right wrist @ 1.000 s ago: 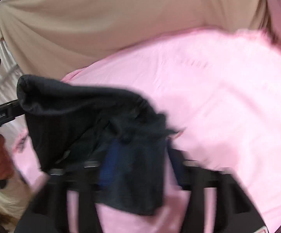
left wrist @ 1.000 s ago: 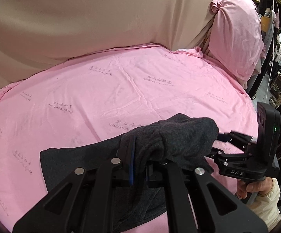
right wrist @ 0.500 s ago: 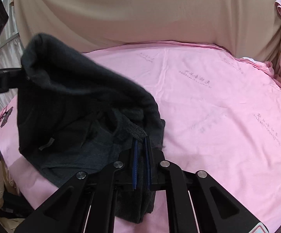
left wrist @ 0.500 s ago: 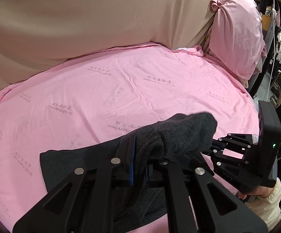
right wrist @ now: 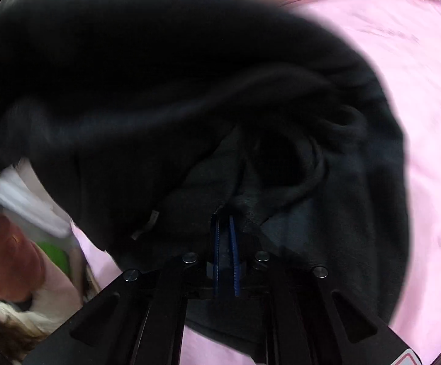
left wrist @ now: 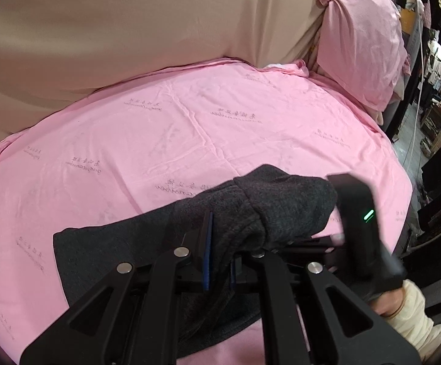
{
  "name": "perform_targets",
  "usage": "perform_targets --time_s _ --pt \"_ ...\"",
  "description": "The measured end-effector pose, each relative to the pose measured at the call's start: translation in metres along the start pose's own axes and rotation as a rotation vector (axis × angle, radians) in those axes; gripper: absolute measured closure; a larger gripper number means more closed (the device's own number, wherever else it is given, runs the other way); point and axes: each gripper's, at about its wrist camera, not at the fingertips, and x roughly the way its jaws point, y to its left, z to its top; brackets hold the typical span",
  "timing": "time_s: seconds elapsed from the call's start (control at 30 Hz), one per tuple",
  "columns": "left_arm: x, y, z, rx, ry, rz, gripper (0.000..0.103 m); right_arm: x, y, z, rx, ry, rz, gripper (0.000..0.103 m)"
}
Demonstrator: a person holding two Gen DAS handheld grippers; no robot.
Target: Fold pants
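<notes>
Left wrist view: one pair of dark grey pants (left wrist: 250,213), one pink sheet (left wrist: 159,127), one pink pillow (left wrist: 360,33) at 1 o'clock, one beige cloth (left wrist: 129,15) along the top. Pants lie on the sheet at 6 o'clock, one bunched end lifted. Left gripper (left wrist: 218,255): jaws narrow, clamped on a fold of the pants between the blue pads. Right gripper (left wrist: 357,225) at 4 o'clock, touching the lifted end; its jaws are hidden here. One hand (left wrist: 387,304) holds it.

Right wrist view, blurred: pants (right wrist: 190,106) fill the frame from 9 to 3 o'clock, sheet (right wrist: 418,121) at 3 o'clock. Right gripper (right wrist: 225,243): jaws narrow, having just opened a touch, pads pinching pants fabric. One hand (right wrist: 10,258) at 8 o'clock.
</notes>
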Motion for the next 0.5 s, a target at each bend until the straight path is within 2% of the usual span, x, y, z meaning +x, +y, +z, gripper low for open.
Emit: perform_targets --time_s 0.03,0.17,0.2,0.27,0.33,0.4,0.47,0.5 --pt "0.001 -0.002 -0.004 0.01 0.005 -0.004 0.094 -0.015 -0.001 -0.002 -0.002 -0.027 -0.017 0.09" --pt "0.016 -0.022 -0.021 0.045 0.042 -0.047 0.093 -0.08 -0.017 -0.007 0.023 -0.166 -0.229 0.086" --pt "0.022 -0.029 -0.027 0.06 0.058 -0.057 0.091 -0.092 -0.021 -0.009 0.045 -0.196 -0.257 0.076" --pt "0.047 -0.046 -0.044 0.09 0.115 -0.072 0.084 -0.109 -0.026 -0.013 0.072 -0.236 -0.266 0.063" --pt "0.068 -0.056 -0.061 0.102 0.172 -0.074 0.073 -0.112 -0.022 -0.018 0.078 -0.23 -0.238 0.062" --pt "0.066 -0.056 -0.074 0.091 0.148 -0.052 0.07 -0.104 -0.011 -0.019 0.054 -0.206 -0.211 0.062" --pt "0.042 -0.045 -0.081 0.052 0.115 -0.101 0.054 -0.094 0.006 -0.02 0.01 -0.184 -0.209 0.062" --pt "0.03 -0.039 -0.082 0.029 0.097 -0.116 0.039 -0.088 0.017 -0.02 -0.026 -0.178 -0.205 0.062"
